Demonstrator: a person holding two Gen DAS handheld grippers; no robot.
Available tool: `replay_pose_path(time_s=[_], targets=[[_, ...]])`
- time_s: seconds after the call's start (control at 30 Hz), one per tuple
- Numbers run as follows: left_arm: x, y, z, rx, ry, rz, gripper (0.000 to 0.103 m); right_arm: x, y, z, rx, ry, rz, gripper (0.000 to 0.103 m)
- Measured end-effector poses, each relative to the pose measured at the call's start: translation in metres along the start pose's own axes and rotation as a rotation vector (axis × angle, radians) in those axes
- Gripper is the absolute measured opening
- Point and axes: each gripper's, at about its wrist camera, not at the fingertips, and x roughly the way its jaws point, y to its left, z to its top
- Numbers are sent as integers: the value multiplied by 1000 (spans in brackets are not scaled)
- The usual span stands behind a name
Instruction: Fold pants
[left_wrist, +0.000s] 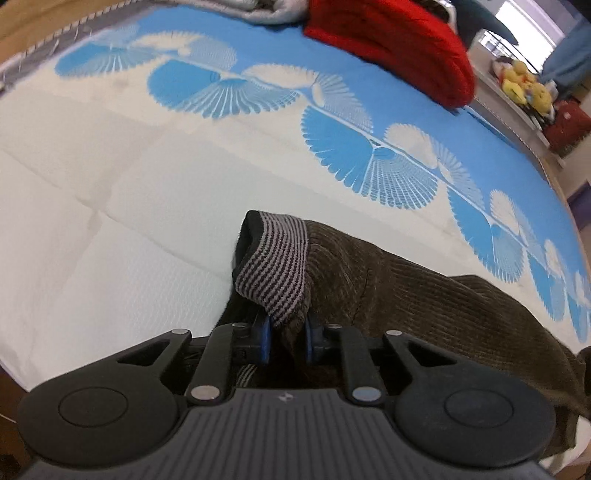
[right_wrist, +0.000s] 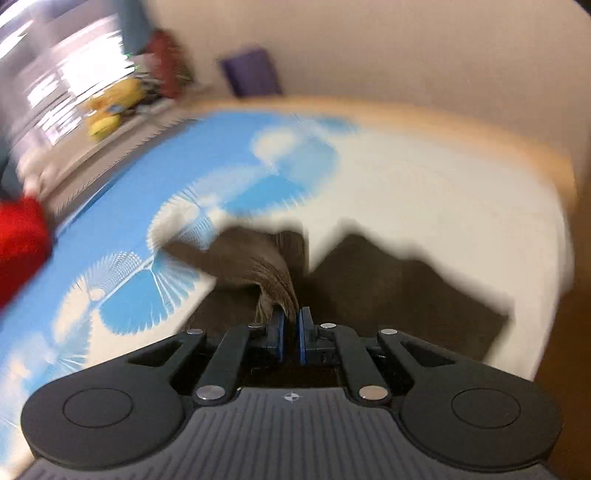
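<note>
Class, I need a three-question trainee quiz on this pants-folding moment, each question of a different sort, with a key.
1. True or false: the left gripper is shut on the striped waistband of the brown pants.
2. What colour is the garment at the far edge of the bed sheet? A green, B red, C black.
3. Fill in: the right gripper pinches a fold of ____ fabric.

Key: 1 true; 2 B; 3 brown.

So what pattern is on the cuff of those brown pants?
Thin grey-and-black stripes on the cuff, clearest in the left wrist view.
</note>
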Motion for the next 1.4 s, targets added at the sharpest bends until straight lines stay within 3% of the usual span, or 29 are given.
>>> replay_pose_path(time_s=[0.07, 0.1, 0.17, 0.2, 0.27, 0.33, 0.4, 0.5, 0.6, 0.63, 0.67, 0.7, 0.77, 0.83, 0.9, 0.93, 1.03, 1.1, 1.13, 1.23, 1.27, 1.33, 1.4], targets=[[4, 2, -3, 25, 36, 23, 19, 15, -27, -10, 31, 179, -51, 7], [11, 4, -4, 28, 77, 21, 19, 15, -27, -10, 31, 179, -51, 8], [21, 6, -5, 36, 128, 40, 21, 27, -56, -16, 112, 298, -41, 9], [24, 8, -4, 24, 138, 36, 23, 26, -71, -11, 123, 288, -9, 12], [26, 16, 0, -34, 143, 9, 26, 16, -75, -3, 70, 205, -19, 13], [27, 23, 2, -99, 145, -3, 37, 14, -81, 4, 65, 153, -10, 15], [30, 27, 4, -133, 150, -5, 37, 15, -84, 7, 85, 141, -1, 26], [36, 27, 6, -136, 166, 24, 37, 25, -100, 17, 201, 100, -17, 29], [40, 26, 8, -125, 177, 43, 37, 34, -98, 20, 211, 96, -60, 28], [41, 26, 8, -124, 179, 44, 32, 38, -96, 21, 195, 98, -79, 27], [41, 26, 8, -120, 179, 42, 29, 43, -91, 21, 167, 97, -106, 9], [40, 26, 8, -118, 170, 39, 26, 43, -85, 21, 110, 84, -141, 2], [32, 25, 9, -115, 122, 14, 23, 33, -75, 26, 37, 1, -154, 1], [19, 22, 9, -94, 60, -24, 21, 9, -63, 32, 5, -161, -132, 1], [14, 22, 6, -71, 57, -27, 21, -14, -56, 34, -53, -341, -282, 0], [17, 25, 3, -72, 86, -27, 21, -14, -67, 37, -8, -328, -304, 0], [29, 29, -4, -29, 170, -7, 23, 17, -115, 30, 216, -25, -236, 0], [30, 35, -7, -31, 186, 9, 31, 18, -124, 27, 282, 5, -209, 1], [29, 39, -8, -46, 182, 24, 39, 14, -133, 27, 347, -1, -108, 4], [12, 45, -4, -97, 91, 25, 48, 9, -122, 29, 284, -28, -51, 10], [4, 41, -2, -83, 34, 55, 46, 9, -118, 29, 272, -30, -38, 19], [-15, 26, 1, 7, -107, 172, 47, 9, -113, 27, 254, -14, -46, 32], [-26, 11, 1, 72, -200, 174, 46, 11, -114, 24, 248, 15, -49, 36]])
